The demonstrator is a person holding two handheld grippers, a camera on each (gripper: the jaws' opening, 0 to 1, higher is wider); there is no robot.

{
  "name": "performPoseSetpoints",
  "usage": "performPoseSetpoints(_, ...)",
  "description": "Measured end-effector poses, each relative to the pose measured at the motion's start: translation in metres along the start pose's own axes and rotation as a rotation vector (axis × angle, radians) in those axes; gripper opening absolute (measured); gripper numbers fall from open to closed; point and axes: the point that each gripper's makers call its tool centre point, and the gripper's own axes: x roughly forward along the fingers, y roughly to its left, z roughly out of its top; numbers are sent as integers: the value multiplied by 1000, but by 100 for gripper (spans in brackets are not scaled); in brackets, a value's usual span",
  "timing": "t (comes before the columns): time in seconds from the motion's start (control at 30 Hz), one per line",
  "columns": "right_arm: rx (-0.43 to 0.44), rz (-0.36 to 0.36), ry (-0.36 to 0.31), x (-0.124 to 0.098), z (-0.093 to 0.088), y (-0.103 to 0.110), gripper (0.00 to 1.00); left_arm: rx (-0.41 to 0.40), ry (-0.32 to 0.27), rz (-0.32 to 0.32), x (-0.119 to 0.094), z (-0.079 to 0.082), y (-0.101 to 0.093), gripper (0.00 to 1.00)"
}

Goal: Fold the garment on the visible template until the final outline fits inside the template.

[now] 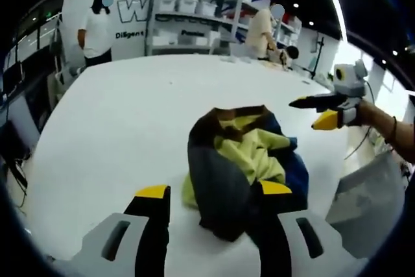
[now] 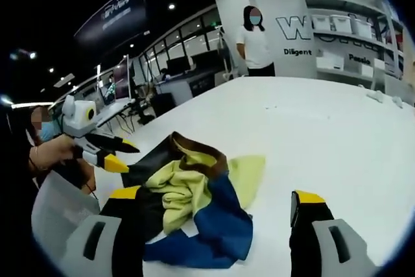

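A crumpled garment (image 1: 240, 167) in dark grey, yellow, blue and brown lies bunched on the white table (image 1: 130, 115). My left gripper (image 1: 214, 192) hangs open just in front of it, its right jaw overlapping the cloth's near edge. Beyond the heap, to the right, my right gripper (image 1: 305, 113) is held in a hand, its fingers apart. In the right gripper view the garment (image 2: 188, 205) spreads between the wide-open jaws of my right gripper (image 2: 217, 196), with the left jaw over its dark part. The left gripper (image 2: 130, 159) hovers open at the cloth's far left edge.
A grey flat sheet (image 1: 369, 199) sticks out at the table's right edge, and this grey sheet (image 2: 61, 212) also sits low on the left. A person in a white top (image 1: 97, 27) stands beyond the far edge. Shelves with boxes (image 1: 194, 17) line the back wall.
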Motion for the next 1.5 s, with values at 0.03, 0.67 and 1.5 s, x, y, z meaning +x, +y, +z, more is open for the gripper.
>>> performPoseSetpoints(0.03,-4,-1,2,2,-1,-1,88,4,3,0,2,-1,0,47)
performPoseSetpoints(0.67,-84,-49,53,24,-26,-23,33,38,68,-30,18,-19,-3,16)
performPoseSetpoints(1.5,-245,-71,121,19,-32,-27,0,79,21,23,3,-4,2,1)
